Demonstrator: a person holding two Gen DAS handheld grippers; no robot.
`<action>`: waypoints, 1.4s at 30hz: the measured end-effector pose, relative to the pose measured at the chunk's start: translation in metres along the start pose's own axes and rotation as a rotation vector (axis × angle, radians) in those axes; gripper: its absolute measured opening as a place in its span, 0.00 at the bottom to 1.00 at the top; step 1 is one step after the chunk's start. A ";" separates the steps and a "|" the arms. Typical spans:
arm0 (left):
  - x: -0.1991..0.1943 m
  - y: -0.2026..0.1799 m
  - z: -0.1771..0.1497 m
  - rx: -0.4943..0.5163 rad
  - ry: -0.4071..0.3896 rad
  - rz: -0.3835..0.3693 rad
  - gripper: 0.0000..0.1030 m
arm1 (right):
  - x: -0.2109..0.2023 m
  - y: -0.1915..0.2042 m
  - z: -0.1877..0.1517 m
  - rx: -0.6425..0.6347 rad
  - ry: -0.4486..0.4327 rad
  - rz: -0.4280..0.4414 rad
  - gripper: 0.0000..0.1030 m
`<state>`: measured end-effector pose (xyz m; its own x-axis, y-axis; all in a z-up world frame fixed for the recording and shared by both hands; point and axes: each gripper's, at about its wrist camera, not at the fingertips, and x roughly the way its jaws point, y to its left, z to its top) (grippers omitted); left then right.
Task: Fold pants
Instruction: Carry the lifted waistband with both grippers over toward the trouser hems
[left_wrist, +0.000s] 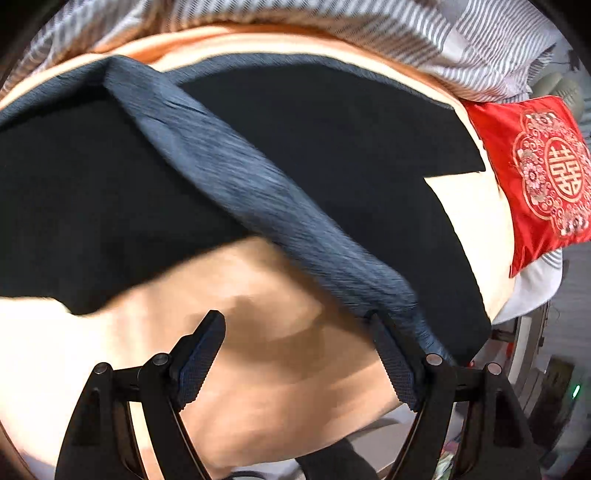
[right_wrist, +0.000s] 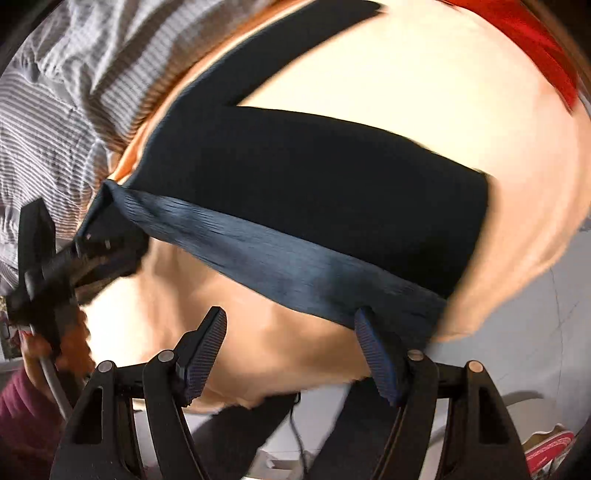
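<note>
- The dark navy pants (left_wrist: 332, 147) lie spread on the pale peach bed cover (left_wrist: 258, 350), with the lighter blue ribbed waistband (left_wrist: 236, 177) turned toward the near side and the two legs going far.
- The left tongs (left_wrist: 295, 339) are released and hold nothing; one finger (left_wrist: 391, 350) is just beside the waistband end.
- The right tongs (right_wrist: 291, 336) are also released and empty, near the other end of the waistband (right_wrist: 295, 258).
- For a good fold, I would grip both waistband corners evenly and avoid catching the cover.
- The red embroidered cushion (left_wrist: 535, 173) is well apart.
</note>
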<state>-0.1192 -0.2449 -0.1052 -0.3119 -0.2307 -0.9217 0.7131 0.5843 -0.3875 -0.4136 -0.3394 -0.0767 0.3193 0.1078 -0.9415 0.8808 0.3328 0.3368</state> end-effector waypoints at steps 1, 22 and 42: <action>0.006 -0.009 -0.003 -0.021 -0.002 0.006 0.79 | 0.000 -0.013 -0.003 -0.013 0.009 0.007 0.73; 0.040 -0.054 -0.003 -0.109 0.000 0.071 0.54 | 0.034 -0.068 -0.001 0.071 0.116 0.318 0.17; -0.031 -0.106 0.131 -0.040 -0.171 -0.111 0.24 | -0.068 -0.025 0.226 -0.034 -0.117 0.430 0.14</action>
<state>-0.1028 -0.4021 -0.0378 -0.2731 -0.4223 -0.8644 0.6536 0.5778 -0.4888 -0.3785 -0.5669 -0.0182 0.6933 0.1369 -0.7075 0.6479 0.3114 0.6952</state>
